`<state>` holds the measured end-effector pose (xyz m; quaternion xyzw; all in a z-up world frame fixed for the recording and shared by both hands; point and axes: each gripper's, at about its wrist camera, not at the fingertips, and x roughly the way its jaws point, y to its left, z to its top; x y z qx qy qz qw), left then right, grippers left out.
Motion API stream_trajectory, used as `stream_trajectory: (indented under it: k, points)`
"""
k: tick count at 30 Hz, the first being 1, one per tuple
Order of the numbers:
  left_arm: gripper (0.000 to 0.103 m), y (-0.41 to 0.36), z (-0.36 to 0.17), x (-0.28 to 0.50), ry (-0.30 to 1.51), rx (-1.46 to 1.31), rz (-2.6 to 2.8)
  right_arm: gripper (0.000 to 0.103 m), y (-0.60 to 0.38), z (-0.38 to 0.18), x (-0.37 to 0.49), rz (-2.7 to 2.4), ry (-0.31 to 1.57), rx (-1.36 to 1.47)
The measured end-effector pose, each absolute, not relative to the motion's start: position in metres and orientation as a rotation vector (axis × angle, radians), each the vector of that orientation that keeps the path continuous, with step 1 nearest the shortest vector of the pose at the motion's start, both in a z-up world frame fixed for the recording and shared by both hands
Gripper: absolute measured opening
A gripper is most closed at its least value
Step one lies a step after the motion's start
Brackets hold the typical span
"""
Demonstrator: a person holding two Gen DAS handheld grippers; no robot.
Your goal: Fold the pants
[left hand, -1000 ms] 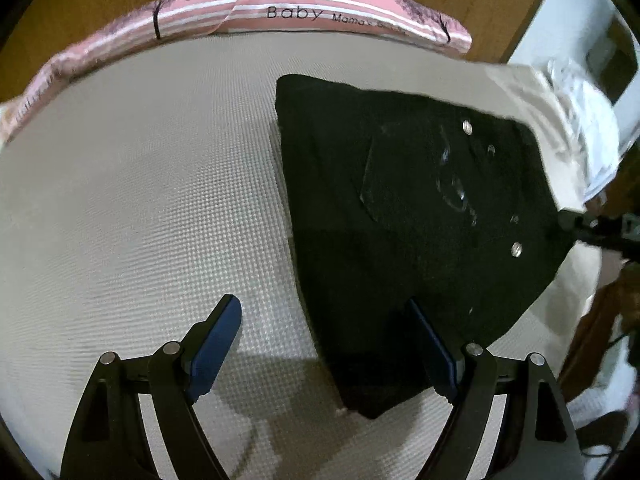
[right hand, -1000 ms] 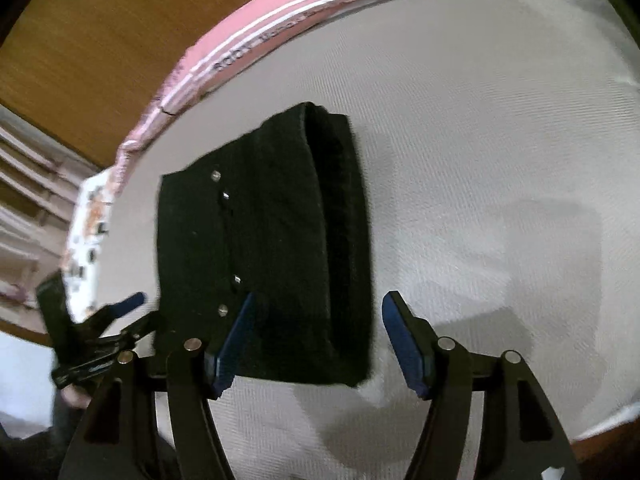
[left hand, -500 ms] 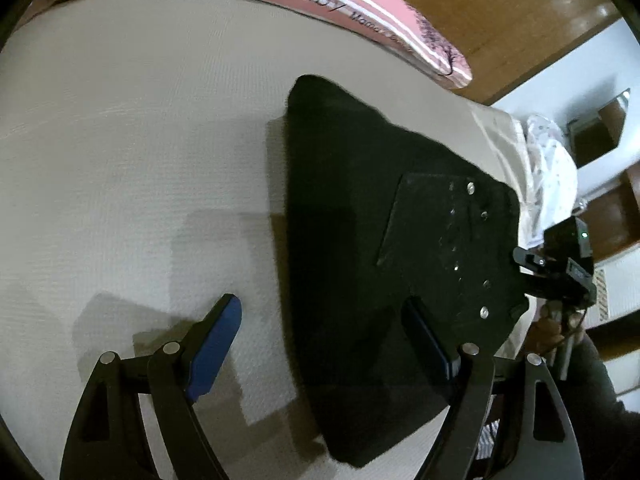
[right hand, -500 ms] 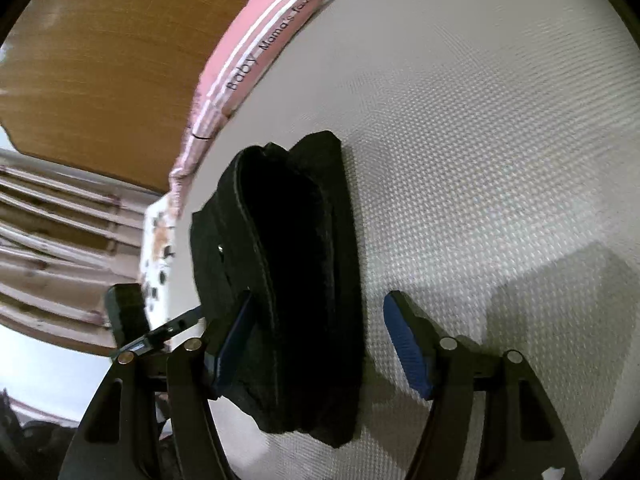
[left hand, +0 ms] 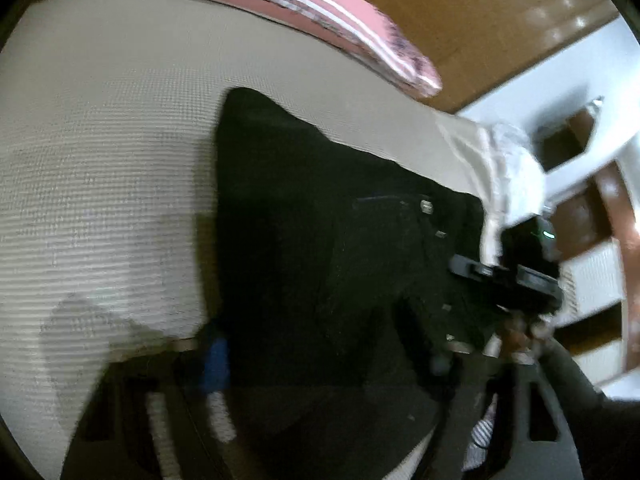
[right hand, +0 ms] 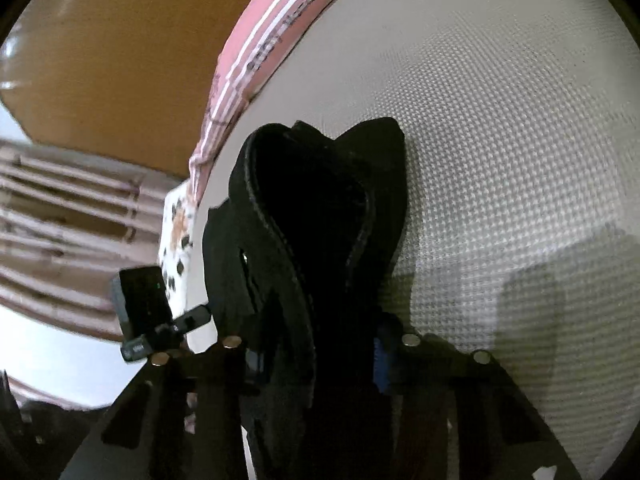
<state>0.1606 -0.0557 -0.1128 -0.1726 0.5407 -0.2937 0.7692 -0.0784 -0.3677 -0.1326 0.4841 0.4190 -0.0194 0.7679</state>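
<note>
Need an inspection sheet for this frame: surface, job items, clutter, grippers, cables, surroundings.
Surface: beige woven mattress, bare apart from the pants, gripper shadows on it.
Job's things: black folded pants with metal studs, lying in several layers; right wrist view shows the stacked edges.
Clutter: crumpled white fabric at the mattress edge.
Grippers: left gripper blurred, its fingers astride the pants' near edge, closure unclear; right gripper has its fingers on either side of the folded layers, apparently clamped.
Cables: nothing seen.
Surroundings: pink striped cushion along the far edge, wooden floor, white shelving.
</note>
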Motion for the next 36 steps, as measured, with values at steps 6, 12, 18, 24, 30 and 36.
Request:
stream_trajectory:
  k: [6, 12, 18, 24, 30, 36]
  points:
    - [0.028, -0.057, -0.101, 0.15, 1.124, -0.302, -0.589, 0.027, -0.346, -0.11, -0.08, -0.135, 0.873, 0.998]
    - [0.019, -0.049, -0.08, 0.144, 1.085, -0.299, -0.601, 0.025, -0.324, -0.083, -0.066, -0.173, 0.858, 0.962]
    - [0.018, -0.023, -0.064, 0.154, 1.05, -0.327, -0.547, 0.025, -0.307, -0.071, -0.038, -0.147, 0.866, 0.951]
    - [0.018, 0.019, -0.05, 0.186, 1.014, -0.302, -0.463, 0.025, -0.299, -0.076, 0.02, -0.08, 0.857, 0.954]
    - [0.018, 0.048, -0.04, 0.241, 0.981, -0.275, -0.399, 0.025, -0.305, -0.082, 0.092, -0.018, 0.833, 0.936]
    - [0.019, 0.062, -0.05, 0.295, 0.984, -0.261, -0.361, 0.025, -0.315, -0.086, 0.153, -0.032, 0.842, 0.912]
